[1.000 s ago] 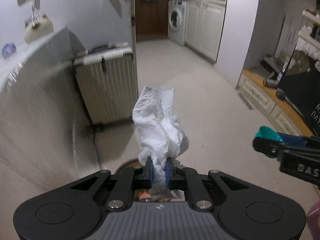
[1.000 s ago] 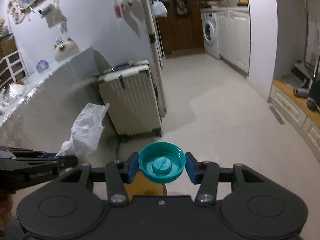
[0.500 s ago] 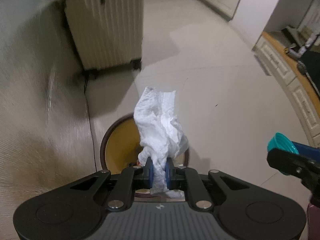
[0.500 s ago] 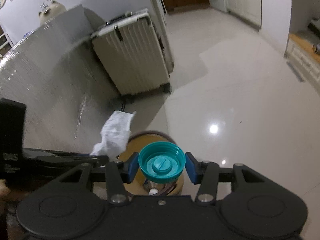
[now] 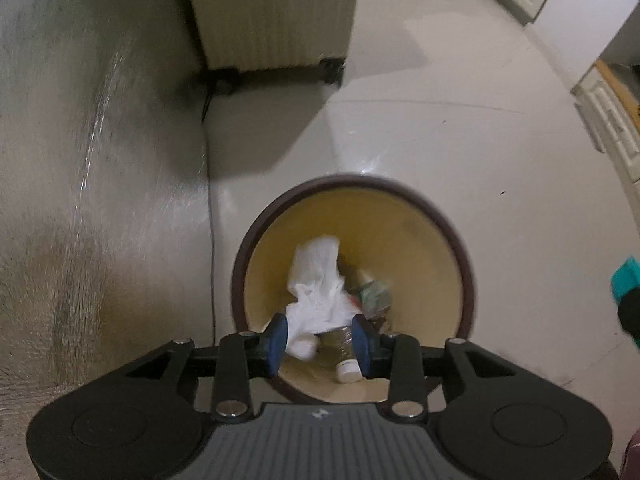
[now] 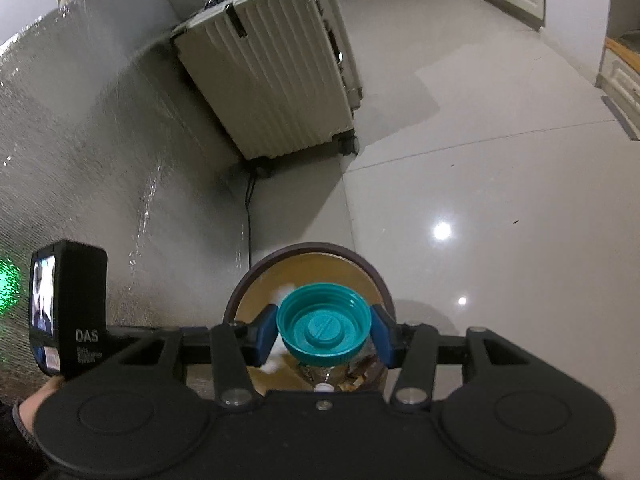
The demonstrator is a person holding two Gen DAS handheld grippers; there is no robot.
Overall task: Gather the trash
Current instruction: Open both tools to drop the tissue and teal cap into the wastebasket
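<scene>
Tissue (image 5: 316, 284) lying inside bin (image 5: 460, 248), under spread, empty left gripper (image 5: 319, 338). Teal cap (image 6: 323, 326) clamped in right gripper (image 6: 324, 330) above bin. Best centred over the opening, then released gently to avoid bouncing off the rim.

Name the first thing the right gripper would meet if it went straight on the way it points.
Probably the bin: the right gripper, shut on the teal cap, points down over its mouth, so it would likely meet the trash inside first. Depth is unclear.
</scene>
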